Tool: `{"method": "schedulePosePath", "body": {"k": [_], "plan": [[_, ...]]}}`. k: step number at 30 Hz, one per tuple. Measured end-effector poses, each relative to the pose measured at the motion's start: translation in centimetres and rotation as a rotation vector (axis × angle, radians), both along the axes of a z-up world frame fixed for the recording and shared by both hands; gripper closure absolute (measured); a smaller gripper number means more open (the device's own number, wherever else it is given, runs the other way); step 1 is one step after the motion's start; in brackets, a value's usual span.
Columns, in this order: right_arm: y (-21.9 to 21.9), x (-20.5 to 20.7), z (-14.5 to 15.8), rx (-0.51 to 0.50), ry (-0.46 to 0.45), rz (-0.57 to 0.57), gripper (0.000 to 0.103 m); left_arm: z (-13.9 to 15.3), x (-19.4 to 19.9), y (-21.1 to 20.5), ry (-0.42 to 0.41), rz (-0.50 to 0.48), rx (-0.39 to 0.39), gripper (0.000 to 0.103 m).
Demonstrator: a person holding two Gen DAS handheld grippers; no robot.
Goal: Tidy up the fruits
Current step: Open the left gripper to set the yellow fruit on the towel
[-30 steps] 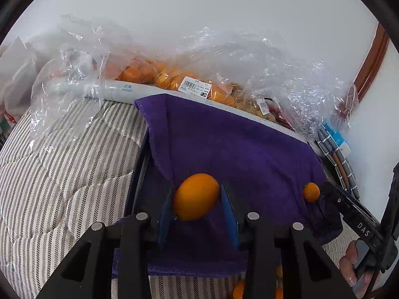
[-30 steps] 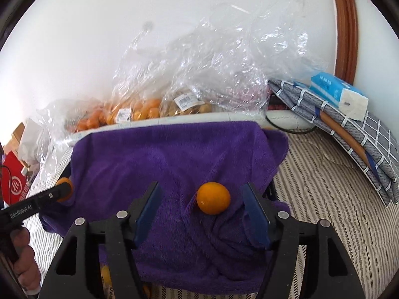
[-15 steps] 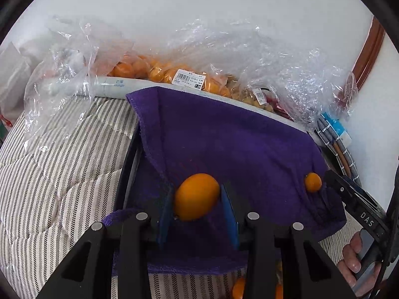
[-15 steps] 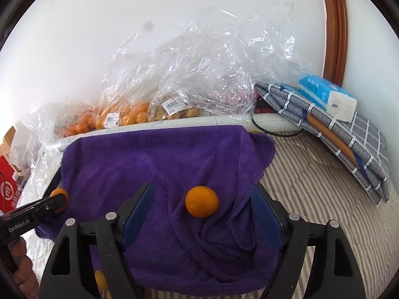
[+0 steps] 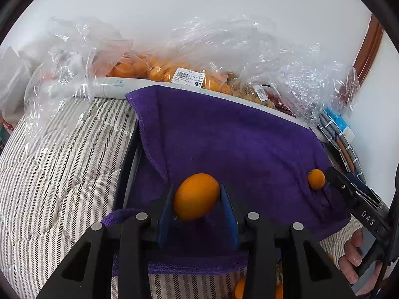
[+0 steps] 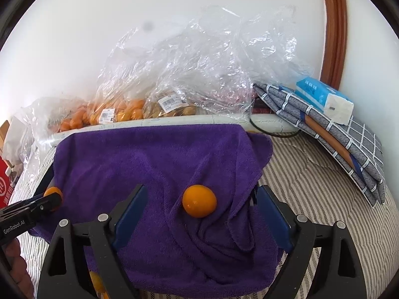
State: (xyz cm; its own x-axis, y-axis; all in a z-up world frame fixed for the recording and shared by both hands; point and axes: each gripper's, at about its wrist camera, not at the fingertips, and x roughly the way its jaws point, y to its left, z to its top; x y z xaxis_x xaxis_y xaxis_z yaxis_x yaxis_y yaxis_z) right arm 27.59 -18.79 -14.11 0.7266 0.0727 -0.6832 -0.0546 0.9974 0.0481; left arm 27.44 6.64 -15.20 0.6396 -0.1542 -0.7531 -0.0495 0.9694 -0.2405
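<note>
My left gripper [image 5: 197, 199] is shut on an orange fruit [image 5: 196, 196] and holds it over the left part of a purple towel [image 5: 224, 137]. It also shows at the left edge of the right wrist view [image 6: 53, 191]. A second orange fruit [image 6: 199, 200] lies in a fold of the purple towel [image 6: 149, 159]. My right gripper [image 6: 199, 214] is open wide, its blue pads on either side of that fruit and apart from it. The same fruit shows in the left wrist view [image 5: 316, 179].
Clear plastic bags of oranges [image 5: 149, 68] and brownish fruit [image 6: 172, 107] lie along the white wall behind the towel. Folded checked cloth [image 6: 336, 134] with a blue tissue pack [image 6: 324, 99] sits at right. More oranges [image 6: 96, 281] show below the towel's front edge on the striped bedding [image 5: 49, 174].
Both grippers have drawn back and lowered slightly, so the towel and bags sit lower in view. The right gripper's jaws have opened wider around the lying fruit. The left grip is unchanged.
</note>
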Motion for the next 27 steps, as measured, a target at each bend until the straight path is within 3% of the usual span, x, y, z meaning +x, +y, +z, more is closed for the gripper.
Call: {"method": "schedulePosePath", "body": {"k": [7,11,17,22,27], "plan": [[-0.3,-0.1,0.2,0.021,-0.024,0.000,0.015,-0.1,-0.1,-0.3,0.000,-0.008,0.016,0.067],[-0.4,0.0,0.1,0.085,0.023,0.069,0.015,0.2,-0.2,-0.4,-0.009,-0.018,0.013,0.059],[-0.1,-0.9,0.8,0.098,-0.025,0.071,0.015,1.2,-0.9,-0.1,-0.048,-0.002,0.001,0.056],[0.1,-1.3,1.0,0.184,-0.020,0.101,0.017,2.1,-1.6,0.2,-0.103,0.030,-0.009,0.056],[0.8,-1.9,1.3,0.172,-0.036,0.112,0.020,2.5,-1.9,0.6,-0.126,0.056,-0.005,0.056]]}}
